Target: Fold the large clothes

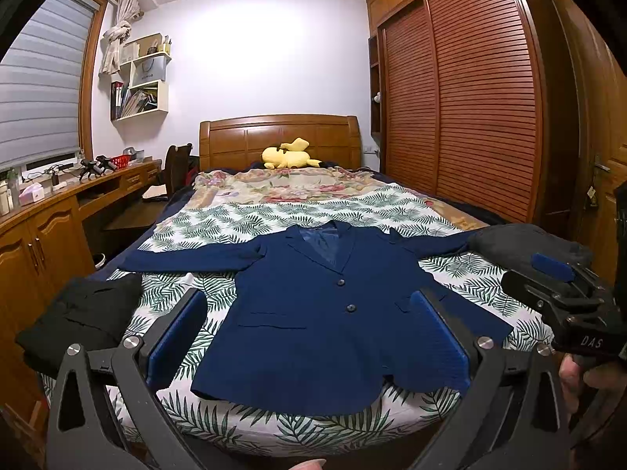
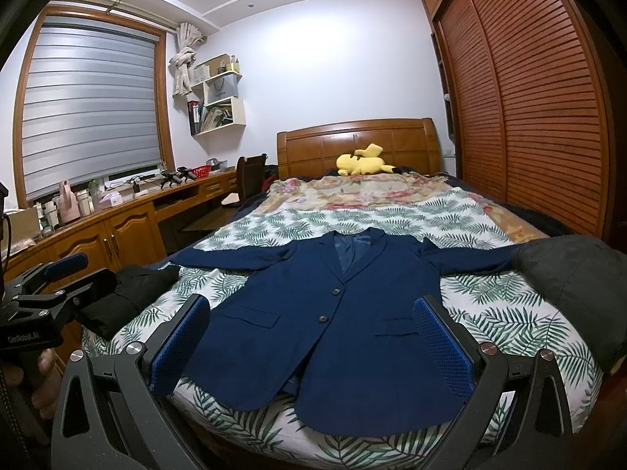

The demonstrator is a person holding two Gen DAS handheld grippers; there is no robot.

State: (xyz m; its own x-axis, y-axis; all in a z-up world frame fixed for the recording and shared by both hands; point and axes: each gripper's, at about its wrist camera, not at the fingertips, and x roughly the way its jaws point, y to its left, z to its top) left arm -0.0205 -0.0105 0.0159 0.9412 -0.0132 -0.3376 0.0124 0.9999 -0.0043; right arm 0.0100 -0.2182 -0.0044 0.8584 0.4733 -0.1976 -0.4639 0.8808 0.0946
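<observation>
Navy blazer [image 1: 325, 313] flat — buttoned, both grippers agape

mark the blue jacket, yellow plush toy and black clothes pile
blue jacket [image 1: 313, 325], left wrist view, front panel.
yellow plush toy [image 1: 288, 156], left wrist view, body.
black clothes pile [image 2: 133, 293], right wrist view, top fold.

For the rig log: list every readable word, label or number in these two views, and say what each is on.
"DAS" on the right gripper body, left wrist view.
"GenRobot.AI" on the left gripper body, right wrist view.
The print on the gift bag on the wall shelf is too small to read.
The spines of the books are too blurred to read.
</observation>
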